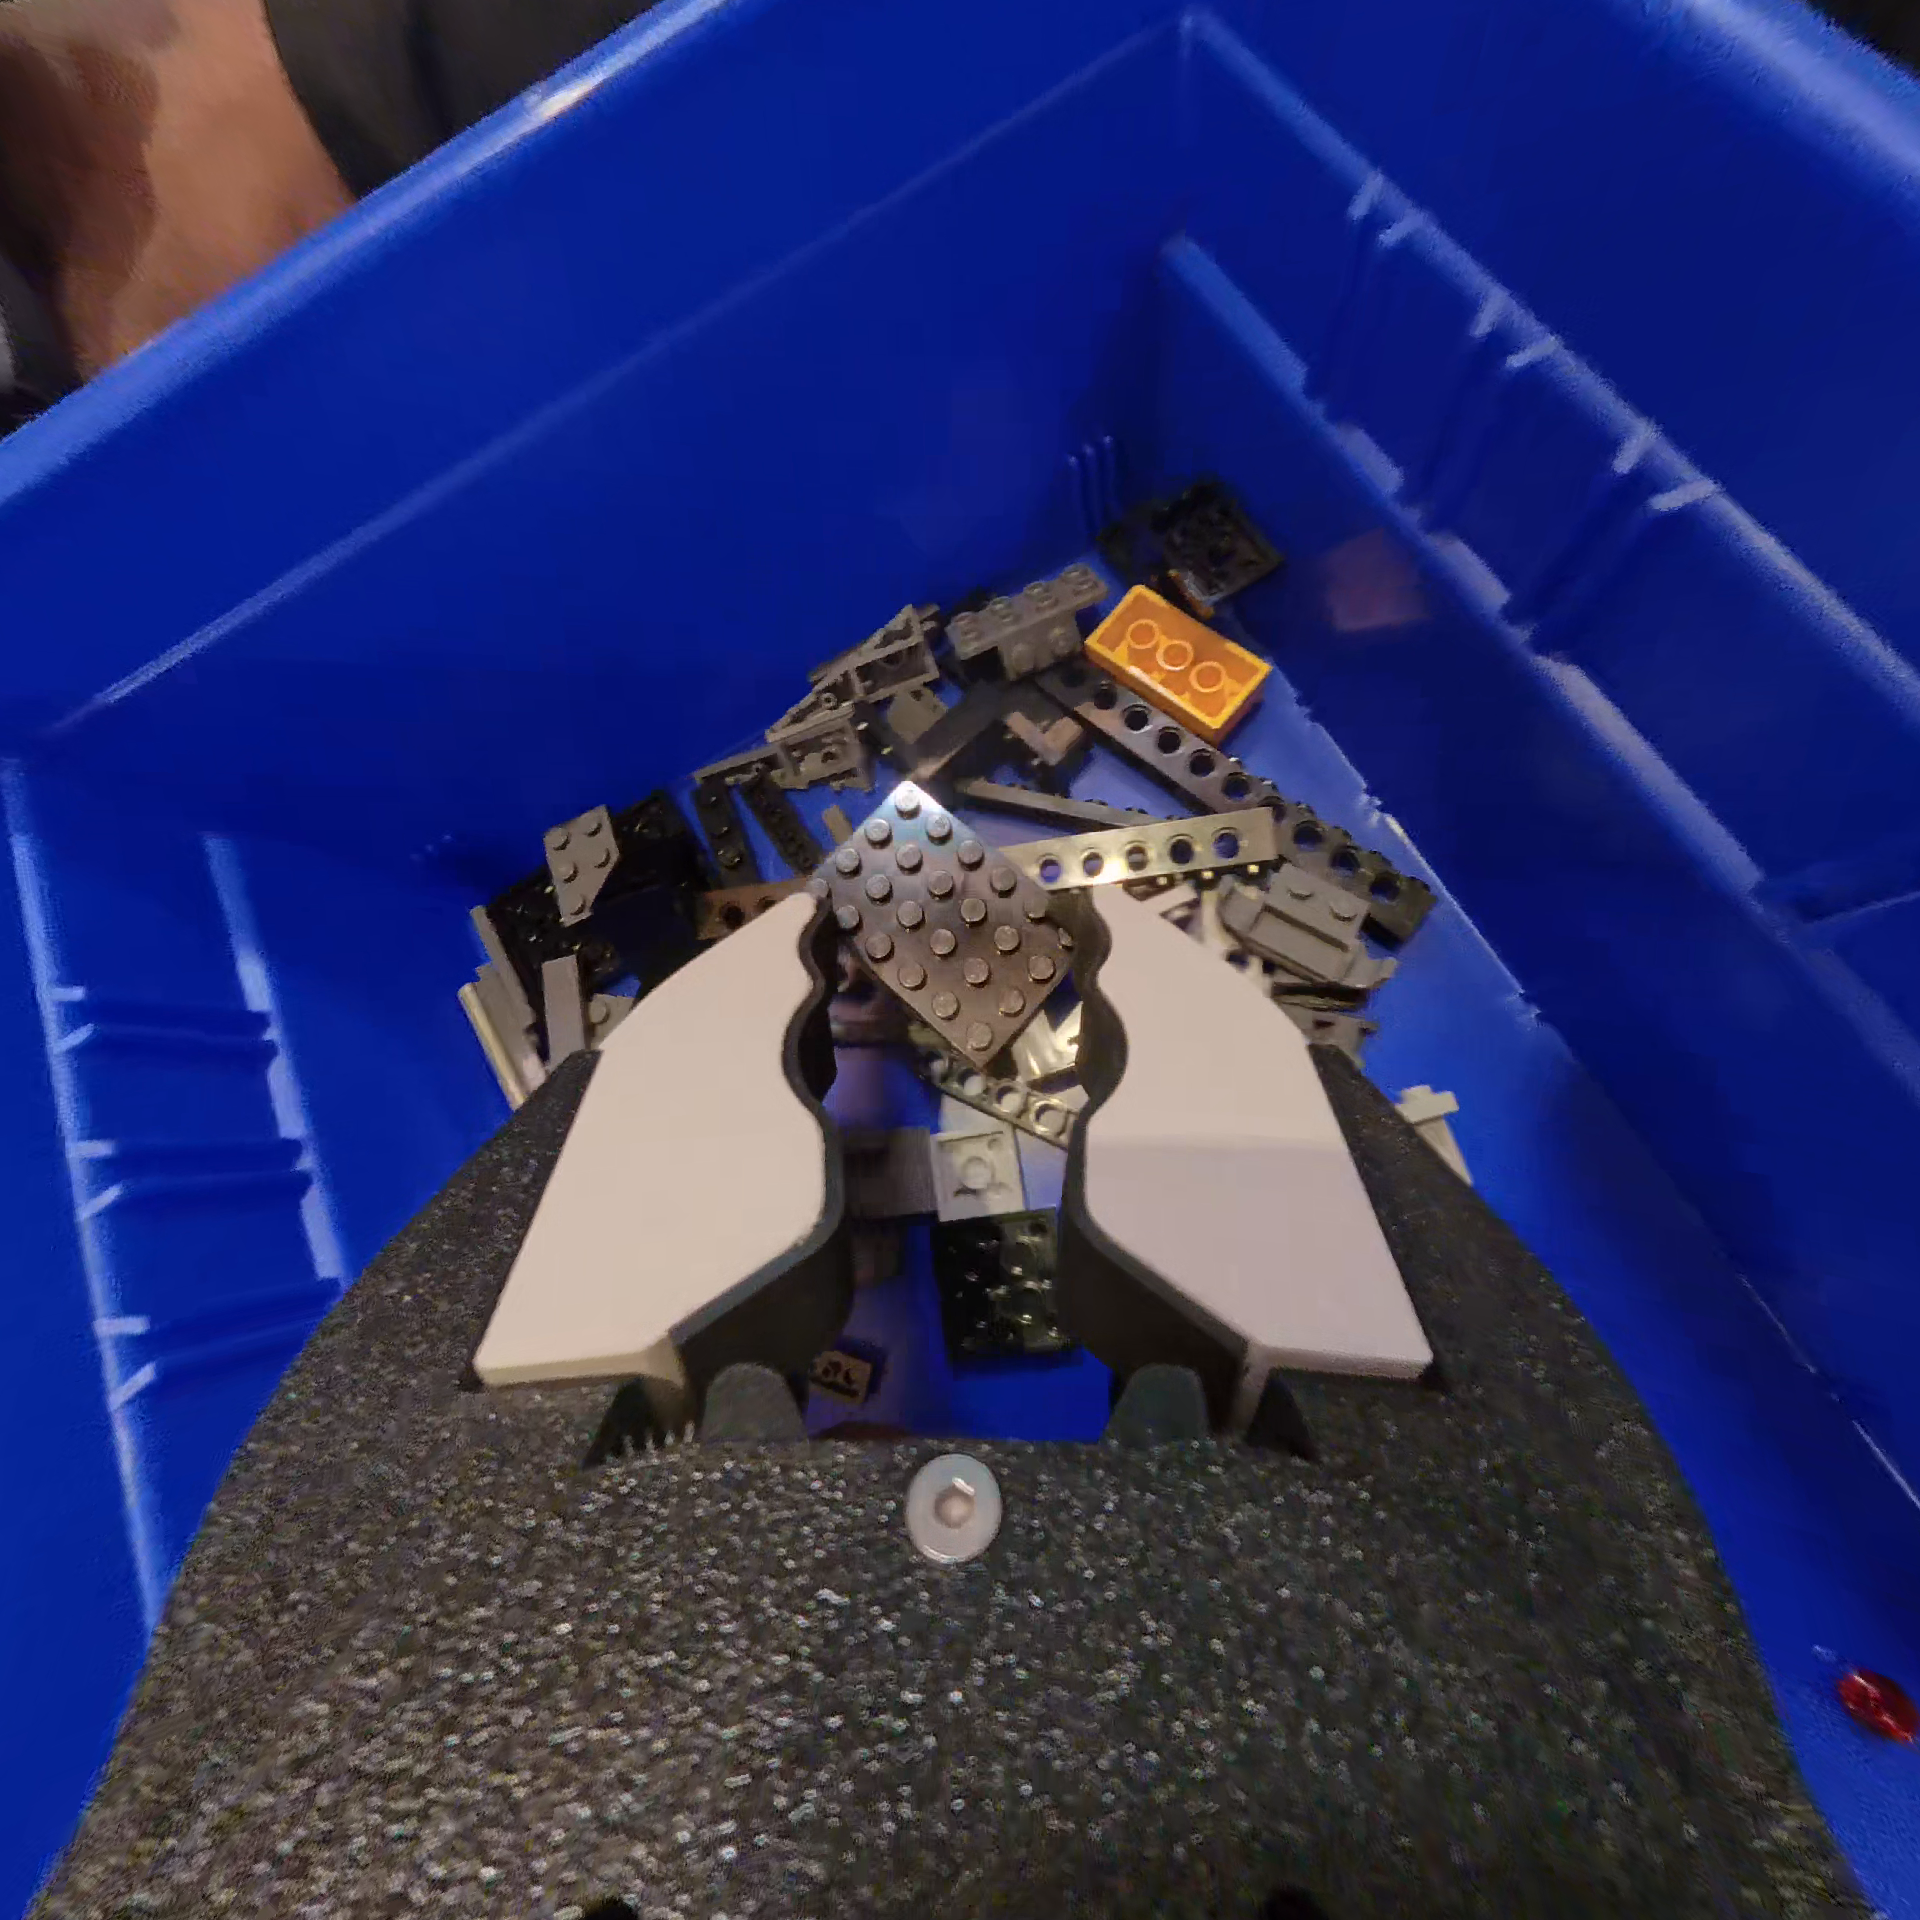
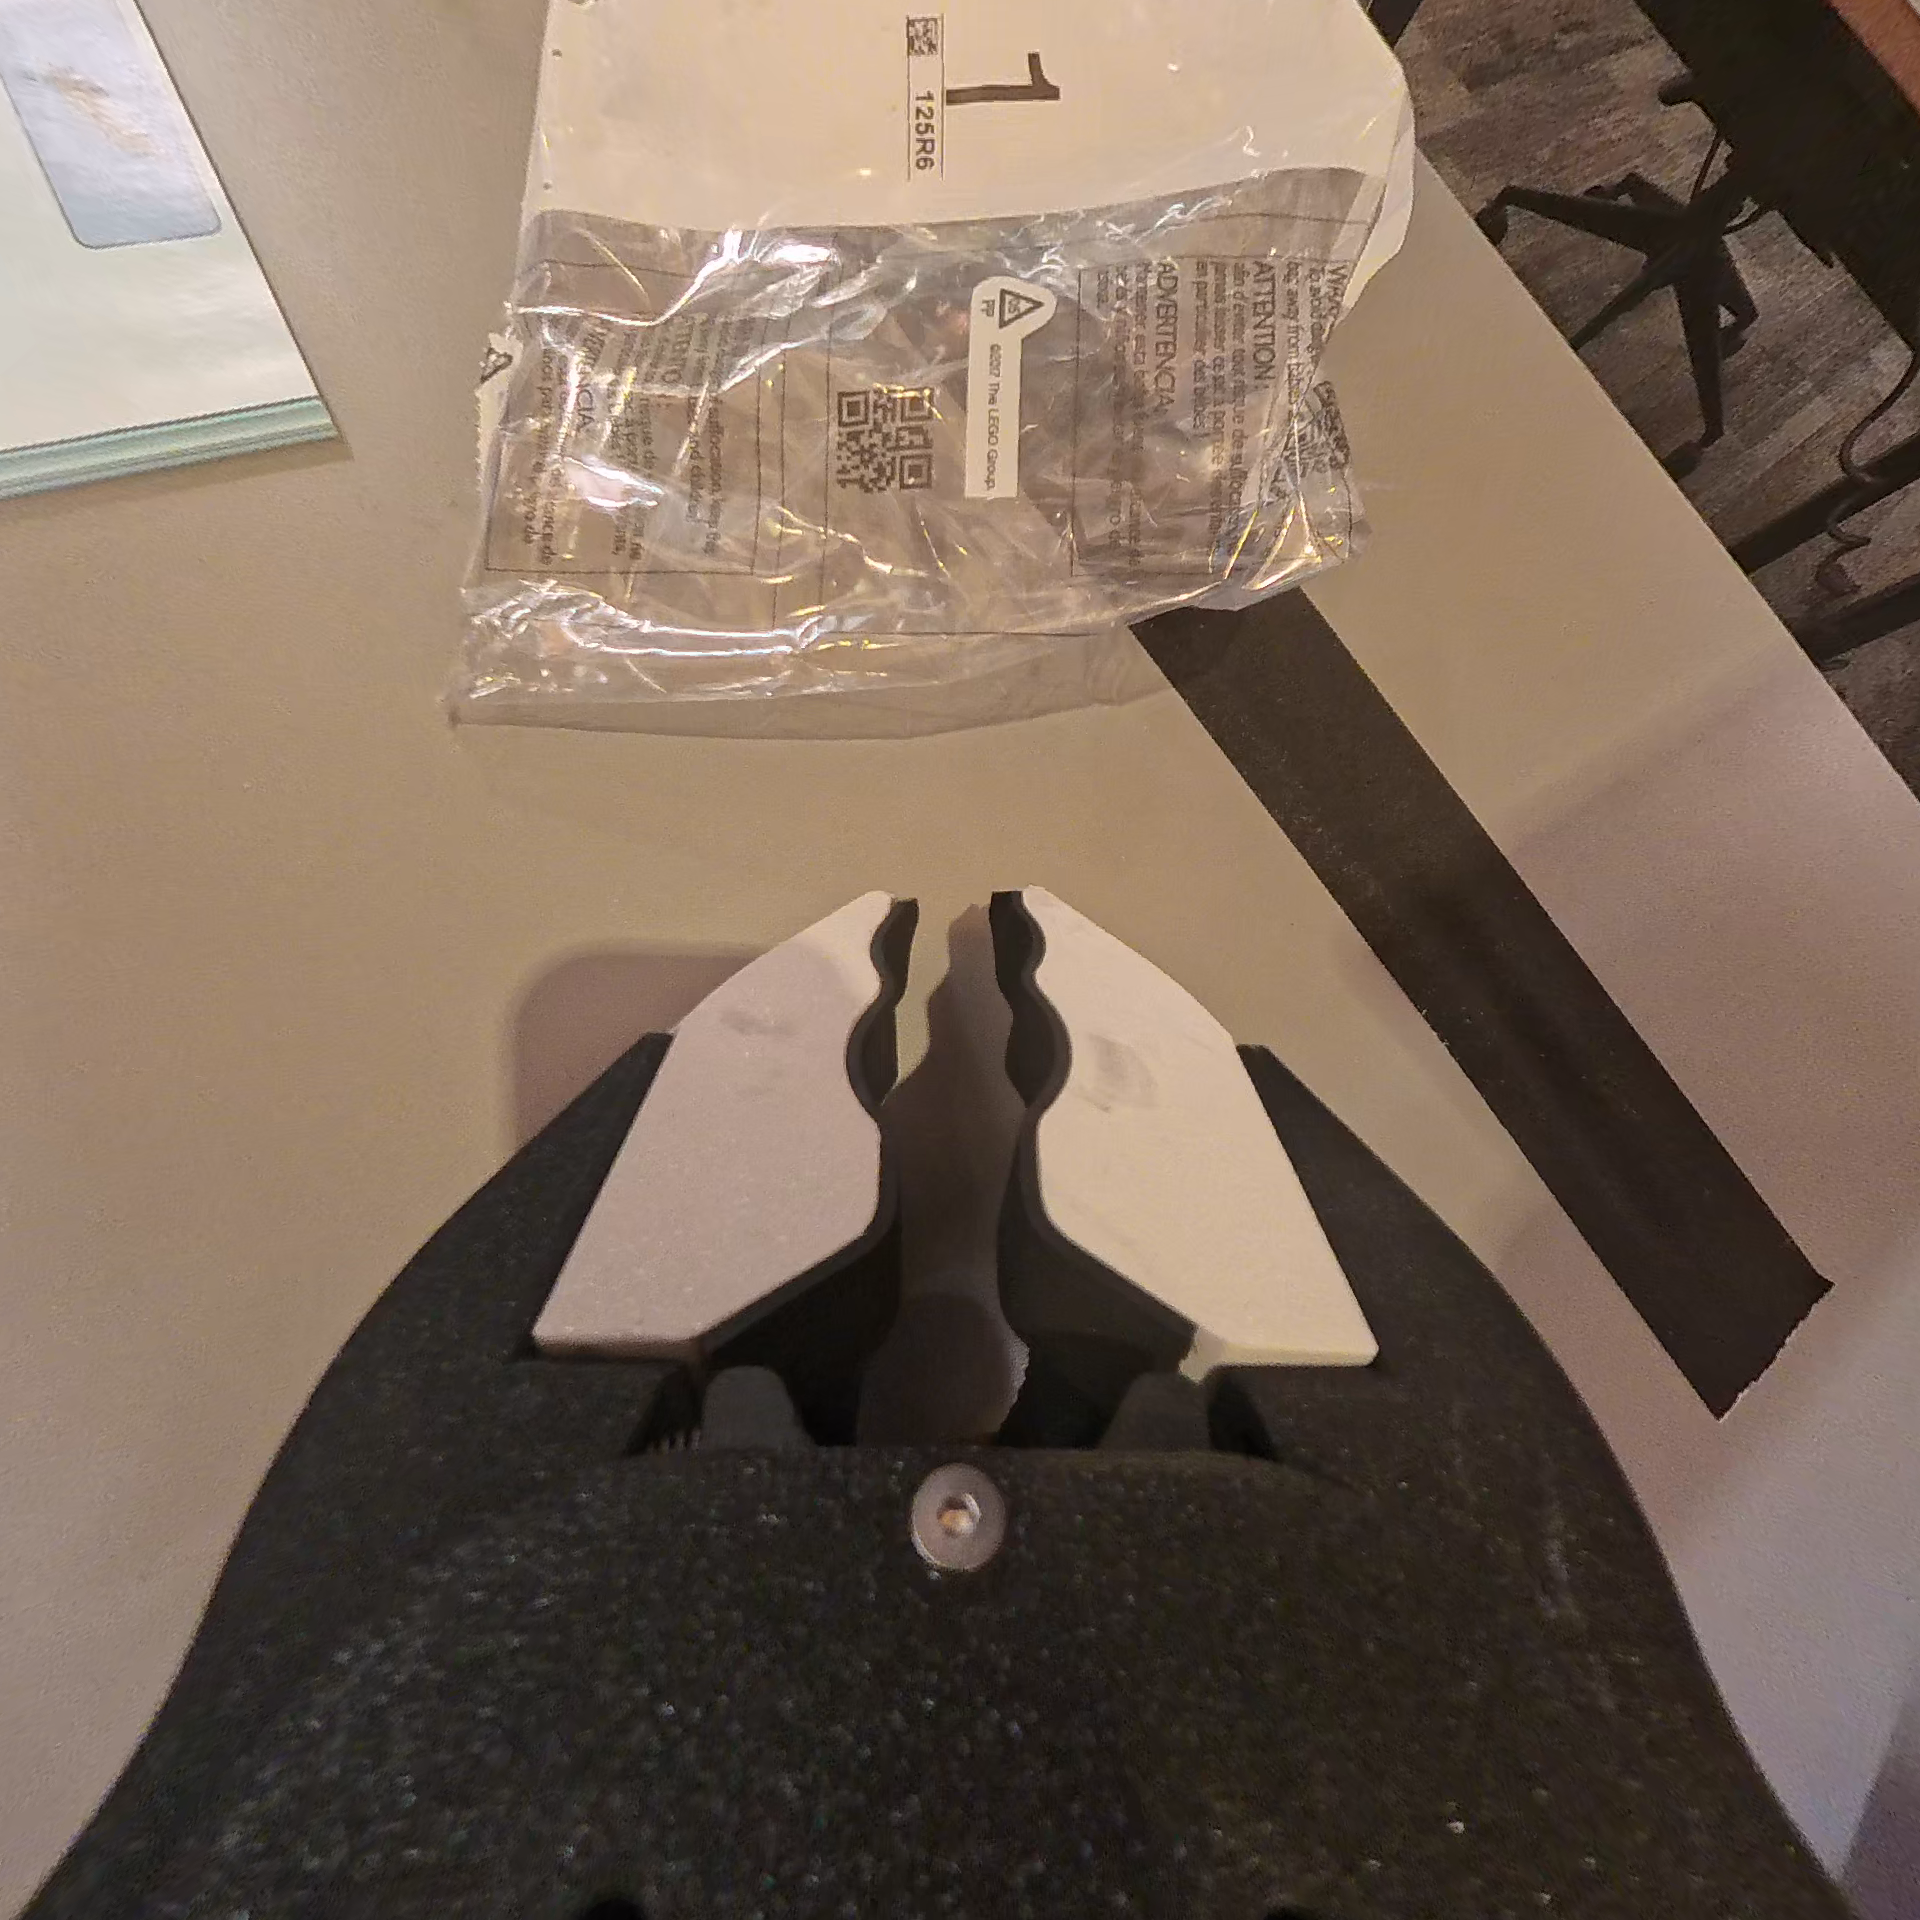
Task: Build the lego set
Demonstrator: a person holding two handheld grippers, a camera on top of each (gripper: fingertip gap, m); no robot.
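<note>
While the left gripper [image 1: 945, 914] reaches down into a blue bin [image 1: 623, 468], its jaws stand well apart and clamp a dark grey studded plate [image 1: 935, 935], held tilted with opposite edges against the two pads. Just beneath and around it lies a loose heap of black and grey bricks [image 1: 1143, 862], with perforated beams among them. An orange brick [image 1: 1179, 660] sits at the heap's far side, near the bin's corner. The right gripper [image 2: 954, 904] hovers over a beige worktop [image 2: 260, 831], its jaws nearly together with only bare surface showing between them. A crumpled clear plastic bag [image 2: 883, 447] lies ahead, apart from the fingertips, beside a black strip [image 2: 1455, 935] and a booklet [image 2: 135, 312].
</note>
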